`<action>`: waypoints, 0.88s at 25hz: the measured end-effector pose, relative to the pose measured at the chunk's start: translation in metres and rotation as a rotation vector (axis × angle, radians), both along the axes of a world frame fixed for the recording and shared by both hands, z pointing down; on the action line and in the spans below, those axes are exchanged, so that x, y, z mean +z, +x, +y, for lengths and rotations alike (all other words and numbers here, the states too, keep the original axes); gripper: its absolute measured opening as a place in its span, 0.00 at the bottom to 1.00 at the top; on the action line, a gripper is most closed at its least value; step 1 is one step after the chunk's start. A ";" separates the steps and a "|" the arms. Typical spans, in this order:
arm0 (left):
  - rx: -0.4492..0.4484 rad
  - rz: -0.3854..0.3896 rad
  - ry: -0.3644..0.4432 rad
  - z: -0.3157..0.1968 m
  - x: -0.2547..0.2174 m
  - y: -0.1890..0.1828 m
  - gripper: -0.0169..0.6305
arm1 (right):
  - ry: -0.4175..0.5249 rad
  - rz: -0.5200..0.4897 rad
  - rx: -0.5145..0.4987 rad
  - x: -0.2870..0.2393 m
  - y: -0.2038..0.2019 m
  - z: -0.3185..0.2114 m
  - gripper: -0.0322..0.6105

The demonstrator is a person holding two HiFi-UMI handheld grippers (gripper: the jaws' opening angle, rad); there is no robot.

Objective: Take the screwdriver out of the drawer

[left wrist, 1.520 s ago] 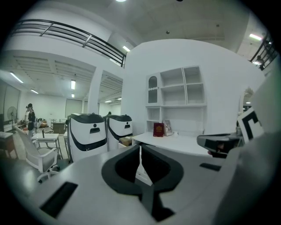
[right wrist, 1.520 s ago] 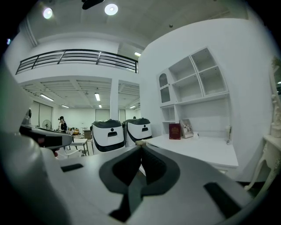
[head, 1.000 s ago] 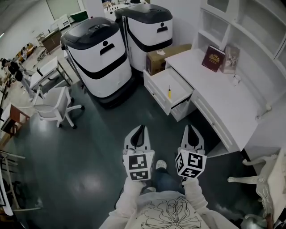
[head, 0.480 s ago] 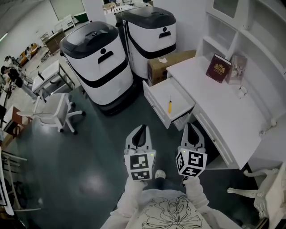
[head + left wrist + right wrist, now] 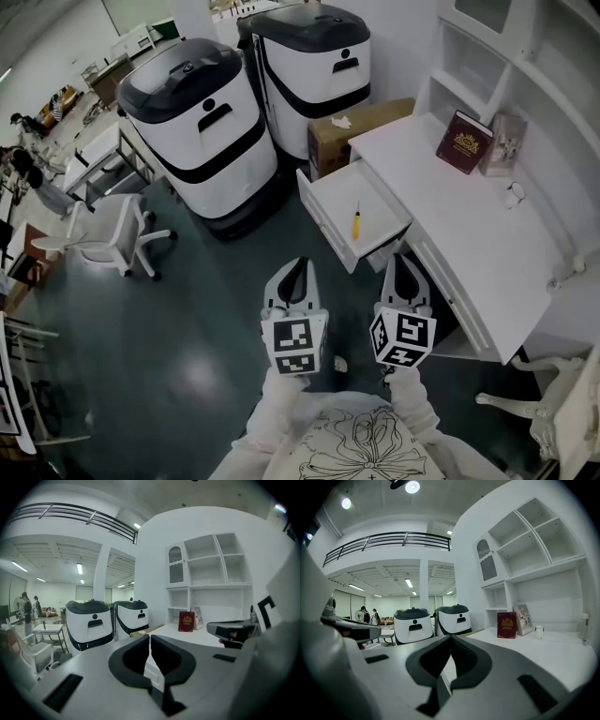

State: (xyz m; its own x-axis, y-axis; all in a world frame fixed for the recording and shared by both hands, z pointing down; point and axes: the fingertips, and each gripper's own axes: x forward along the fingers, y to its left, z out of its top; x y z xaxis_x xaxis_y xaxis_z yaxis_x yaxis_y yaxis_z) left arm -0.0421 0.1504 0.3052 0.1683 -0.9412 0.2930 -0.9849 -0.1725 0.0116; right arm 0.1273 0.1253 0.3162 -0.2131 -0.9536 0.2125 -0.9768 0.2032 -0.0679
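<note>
The screwdriver (image 5: 355, 223), small with a yellow handle, lies inside the open white drawer (image 5: 328, 199) that is pulled out of the desk (image 5: 469, 220). Both grippers hover over the dark floor, short of the drawer's front. My left gripper (image 5: 297, 266) is shut and empty, below and left of the drawer. My right gripper (image 5: 398, 262) is shut and empty too, just below the drawer's right corner. In the left gripper view the left gripper (image 5: 149, 637) has its jaws meeting at the tips. In the right gripper view the right gripper (image 5: 451, 637) shows the same. The screwdriver is hidden in both gripper views.
Two large white and black machines (image 5: 202, 122) (image 5: 314, 61) stand left of the desk, with a cardboard box (image 5: 361, 127) beside them. A red book (image 5: 464, 142) and a picture frame (image 5: 503, 145) lean on the desk's back. A white office chair (image 5: 103, 230) stands at left.
The view has shifted a little toward the desk, so the drawer sits slightly lower and closer to the grippers. Both grippers stay shut and side by side.
</note>
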 end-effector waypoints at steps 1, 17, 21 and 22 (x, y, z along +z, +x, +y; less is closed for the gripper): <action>0.001 0.000 -0.002 -0.006 0.002 0.000 0.05 | -0.002 0.001 -0.001 0.002 -0.001 -0.006 0.05; 0.073 0.027 -0.045 -0.169 0.028 0.000 0.05 | -0.045 0.029 0.033 0.026 -0.011 -0.157 0.05; 0.099 0.026 -0.059 -0.208 0.033 0.000 0.05 | -0.059 0.027 0.047 0.031 -0.014 -0.195 0.05; 0.105 0.026 -0.063 -0.218 0.034 0.000 0.05 | -0.063 0.026 0.050 0.032 -0.015 -0.205 0.05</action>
State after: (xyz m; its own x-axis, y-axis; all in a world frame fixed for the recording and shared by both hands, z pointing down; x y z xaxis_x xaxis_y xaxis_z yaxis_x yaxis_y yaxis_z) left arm -0.0424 -0.0675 0.3393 0.2732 -0.8978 0.3455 -0.9607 -0.2729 0.0506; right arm 0.1122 -0.0795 0.3483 -0.1588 -0.9476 0.2773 -0.9873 0.1499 -0.0531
